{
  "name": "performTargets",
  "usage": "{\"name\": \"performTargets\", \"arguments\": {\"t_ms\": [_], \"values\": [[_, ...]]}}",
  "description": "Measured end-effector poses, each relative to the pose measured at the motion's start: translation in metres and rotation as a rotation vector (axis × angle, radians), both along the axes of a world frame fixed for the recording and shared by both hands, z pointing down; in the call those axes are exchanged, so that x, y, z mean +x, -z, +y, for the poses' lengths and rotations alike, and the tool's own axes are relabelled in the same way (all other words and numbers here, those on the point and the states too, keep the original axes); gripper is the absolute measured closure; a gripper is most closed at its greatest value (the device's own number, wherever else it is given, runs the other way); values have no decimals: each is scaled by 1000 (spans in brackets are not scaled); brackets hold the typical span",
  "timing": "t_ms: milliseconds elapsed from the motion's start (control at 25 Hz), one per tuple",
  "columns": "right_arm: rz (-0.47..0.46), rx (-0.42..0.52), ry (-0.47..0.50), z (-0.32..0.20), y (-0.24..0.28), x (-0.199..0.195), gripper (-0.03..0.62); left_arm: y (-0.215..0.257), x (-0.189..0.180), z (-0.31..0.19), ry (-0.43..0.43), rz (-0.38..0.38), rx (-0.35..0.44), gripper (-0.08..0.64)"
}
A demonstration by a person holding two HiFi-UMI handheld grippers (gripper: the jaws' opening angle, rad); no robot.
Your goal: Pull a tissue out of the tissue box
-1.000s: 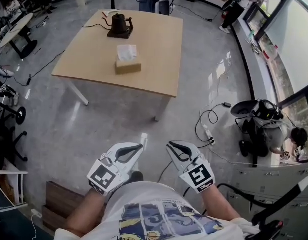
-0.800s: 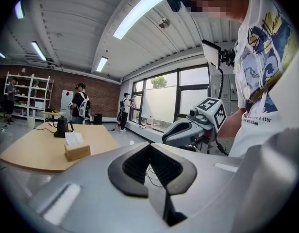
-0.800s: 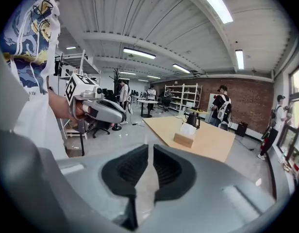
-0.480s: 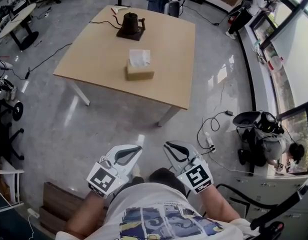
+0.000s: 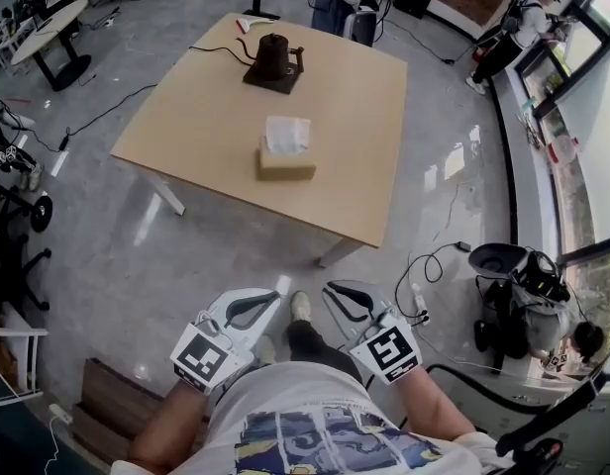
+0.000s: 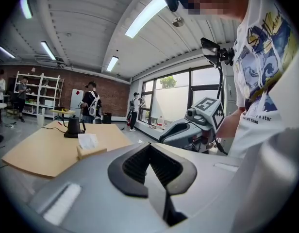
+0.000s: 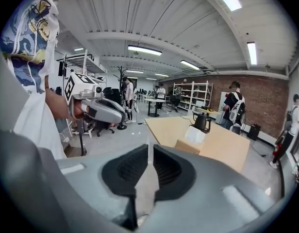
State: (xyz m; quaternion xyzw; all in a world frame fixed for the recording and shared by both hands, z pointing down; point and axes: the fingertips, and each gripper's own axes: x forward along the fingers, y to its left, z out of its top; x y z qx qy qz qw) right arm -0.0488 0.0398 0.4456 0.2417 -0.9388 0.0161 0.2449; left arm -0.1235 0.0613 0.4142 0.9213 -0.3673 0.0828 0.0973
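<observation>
- White, paper-thin tissue (image 5: 287, 134): probably close to weightless, soft and limp, quick to tear if yanked. Best pinched on the raised tuft, above the slot, and drawn straight up.
- Tan, cardboard-looking tissue box (image 5: 285, 166): by the look light as well, so liable to lift or slide with the pull. Worth pinning down at one end with the spare gripper.
- Squat and oblong in shape, with the white tuft standing slightly crumpled out of the top face.
- Placed around the middle of the pale wooden table (image 5: 186, 117), on the half nearer the person, well apart from the dark kettle (image 5: 273, 59) on its base toward the far edge.
- Left gripper (image 5: 269, 296): jaws pressed together with nothing between them, held low in front of the person's body, well short of the table.
- Right gripper (image 5: 335, 291): jaws together too, bar a hairline slit at the tips, and empty, just beside the left one and equally far from the box.
</observation>
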Motion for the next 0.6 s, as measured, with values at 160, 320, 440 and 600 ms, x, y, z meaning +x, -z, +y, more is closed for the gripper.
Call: {"name": "performTargets", "arguments": {"t_ms": [160, 320, 440, 600], "values": [[-22, -2, 37, -43, 3, 9, 569, 0, 12, -41, 28, -31, -2, 557], [-35, 2, 83, -88, 5, 23, 569, 7, 30, -86, 49, -45, -1, 557], [-39, -1, 117, -114, 0, 32, 569, 8, 43, -115, 76, -54, 13, 557], [-46, -19, 157, -144, -12, 40, 569, 2, 56, -143, 113, -51, -28, 556]]}}
